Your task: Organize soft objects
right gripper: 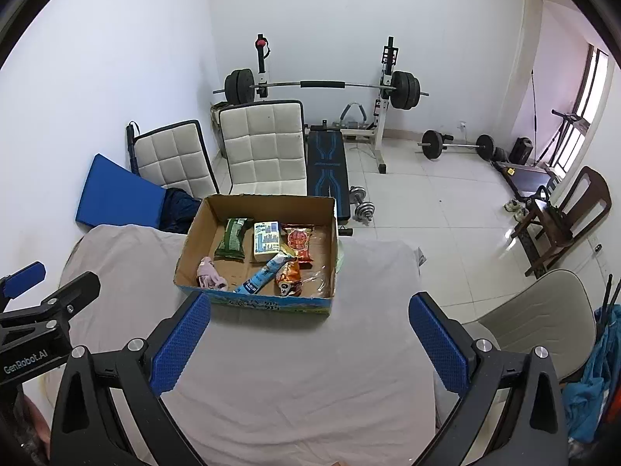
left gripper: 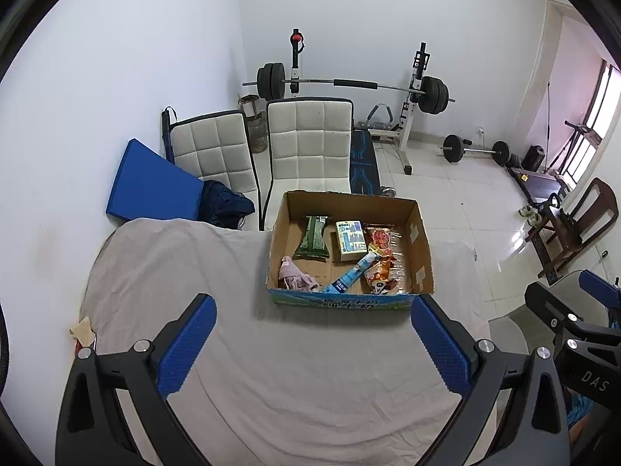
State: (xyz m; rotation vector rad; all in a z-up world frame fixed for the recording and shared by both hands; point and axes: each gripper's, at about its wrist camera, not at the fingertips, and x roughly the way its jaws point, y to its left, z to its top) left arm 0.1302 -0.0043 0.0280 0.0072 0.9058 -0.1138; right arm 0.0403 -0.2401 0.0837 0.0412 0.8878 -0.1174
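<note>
my counter [left gripper: 163,272] under its grey cloth fills the lower frame. the cardboard box [left gripper: 421,240] sits at centre, holding a green packet [left gripper: 313,237], a pink cloth [left gripper: 295,273] and a blue tube [left gripper: 351,276]. my left claw [left gripper: 312,343] and right claw [right gripper: 310,339] are both released, empty, near the box.

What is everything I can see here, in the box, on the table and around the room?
Cardboard box: one, brown, on the table.
Green packet: one, in the box, far left.
Tissue pack: one, yellow and blue, in the box, middle.
Red snack bag: one, far right.
Orange snack bag: one, near right.
Blue tube: one, lying diagonally.
Pink cloth: one, near left corner.
Table cover: one, grey.
White chairs: two, behind the table.
Barbell: one, black, on a rack.
Left gripper: open, blue pads.
Right gripper: open, blue pads.
</note>
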